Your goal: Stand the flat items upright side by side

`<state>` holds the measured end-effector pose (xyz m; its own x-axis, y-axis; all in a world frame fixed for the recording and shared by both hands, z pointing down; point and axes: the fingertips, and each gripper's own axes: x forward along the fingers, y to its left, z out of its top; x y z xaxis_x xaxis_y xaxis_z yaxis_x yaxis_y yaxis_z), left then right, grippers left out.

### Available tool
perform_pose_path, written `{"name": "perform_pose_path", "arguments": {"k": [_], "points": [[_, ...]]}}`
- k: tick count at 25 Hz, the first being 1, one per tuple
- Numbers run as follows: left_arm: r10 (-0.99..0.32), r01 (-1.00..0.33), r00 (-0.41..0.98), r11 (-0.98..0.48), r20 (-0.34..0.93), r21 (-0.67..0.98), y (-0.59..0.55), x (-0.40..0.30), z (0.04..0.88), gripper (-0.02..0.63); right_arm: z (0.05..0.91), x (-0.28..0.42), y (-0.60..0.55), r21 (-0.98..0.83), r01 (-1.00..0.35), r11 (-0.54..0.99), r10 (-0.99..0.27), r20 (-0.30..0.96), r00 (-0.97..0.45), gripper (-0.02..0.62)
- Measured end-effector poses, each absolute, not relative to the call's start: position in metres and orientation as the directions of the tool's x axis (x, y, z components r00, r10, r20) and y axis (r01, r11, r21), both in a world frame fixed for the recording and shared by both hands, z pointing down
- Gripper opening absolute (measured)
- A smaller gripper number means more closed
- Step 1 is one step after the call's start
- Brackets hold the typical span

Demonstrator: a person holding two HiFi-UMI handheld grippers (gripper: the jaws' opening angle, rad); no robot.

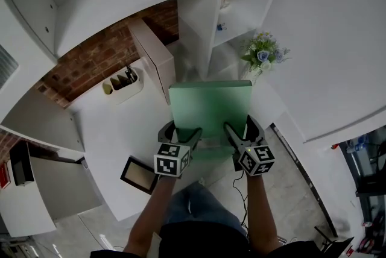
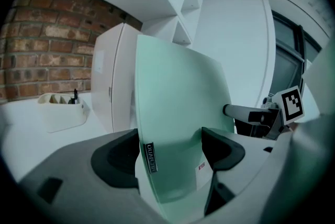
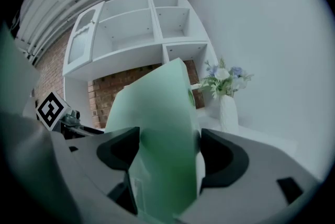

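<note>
Gripping state, L gripper: jaws clamped on near edge of green box; both pads bear on its faces; a small label strip on the box edge sits at the left-hand pad.
R gripper: jaws also clamped on the same near edge; box panel fills the gap btwn pads.
Gripper spacing: L and R side by side on that edge, each near one corner, marker cubes toward the person.
Green box, pos.: carried btwn both grippers above the table, tilted w/ far edge higher than gripped edge. Contact of the box w/ the table: cannot tell.
White box: stands upright on edge on the table, beyond the green box and to its left, near the brick wall. Apart from the green box.
Organiser tray: white, holds pens; on the table just left of the white box, by the wall.
Picture frame: lies flat at the near table edge, just left of L gripper.
Vase w/ flowers: upright at the table's right rear, beyond R gripper.
Shelf unit: white, open compartments, behind the table.
</note>
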<state>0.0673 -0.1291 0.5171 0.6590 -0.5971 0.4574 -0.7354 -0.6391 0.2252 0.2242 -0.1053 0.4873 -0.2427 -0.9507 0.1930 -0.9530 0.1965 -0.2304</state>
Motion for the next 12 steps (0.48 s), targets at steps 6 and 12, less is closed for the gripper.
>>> {"name": "perform_pose_path", "arguments": {"k": [6, 12], "points": [[-0.684, -0.746, 0.657, -0.652, 0.317, 0.138, -0.138, 0.058, 0.482, 0.339, 0.462, 0.214, -0.106, -0.173, -0.959, 0.225, -0.966, 0.085, -0.242, 0.36], [-0.713, -0.732, 0.677, -0.678, 0.18, 0.068, -0.139, 0.054, 0.472, 0.34, 0.453, 0.21, -0.104, -0.121, -0.967, 0.222, -0.974, 0.022, -0.227, 0.36]]}}
